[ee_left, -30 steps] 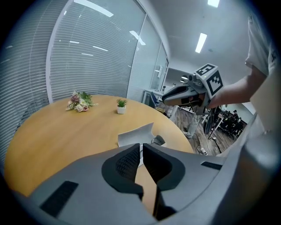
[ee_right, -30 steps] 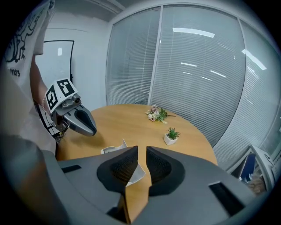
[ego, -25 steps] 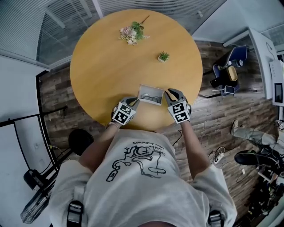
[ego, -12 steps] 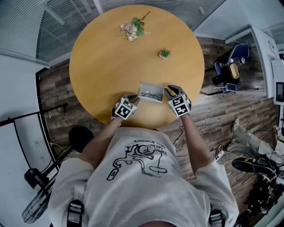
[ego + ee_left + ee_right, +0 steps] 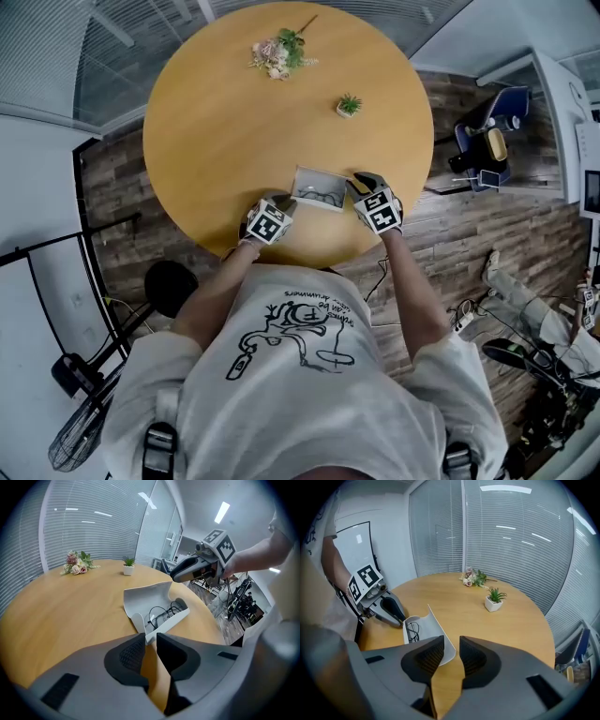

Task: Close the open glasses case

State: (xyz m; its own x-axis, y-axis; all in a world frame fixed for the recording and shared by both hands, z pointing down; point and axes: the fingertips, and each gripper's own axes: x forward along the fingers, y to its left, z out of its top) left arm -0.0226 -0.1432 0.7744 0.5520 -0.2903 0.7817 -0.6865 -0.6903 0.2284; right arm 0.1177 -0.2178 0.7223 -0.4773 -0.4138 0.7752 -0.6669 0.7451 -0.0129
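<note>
Barely started. Glasses case [image 5: 319, 190] lying open near front edge of desk [image 5: 234, 112], lid standing up, glasses [image 5: 164, 612] inside. Left gripper [image 5: 149, 641] just beside one end of case, jaws slightly apart, nothing between. Right gripper [image 5: 451, 649] at other end, jaws opening, empty, lid edge just beyond. Remaining: lid to be pushed down shut.

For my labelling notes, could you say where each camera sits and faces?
Head view: on the head, steeply down onto the table; torso, arms.
Left gripper view: on left tool, toward the glasses case; its jaws.
Right gripper view: on right tool, toward the case; its opening, empty jaws.
Shared: both gripper views show the case and opposite tool.
</note>
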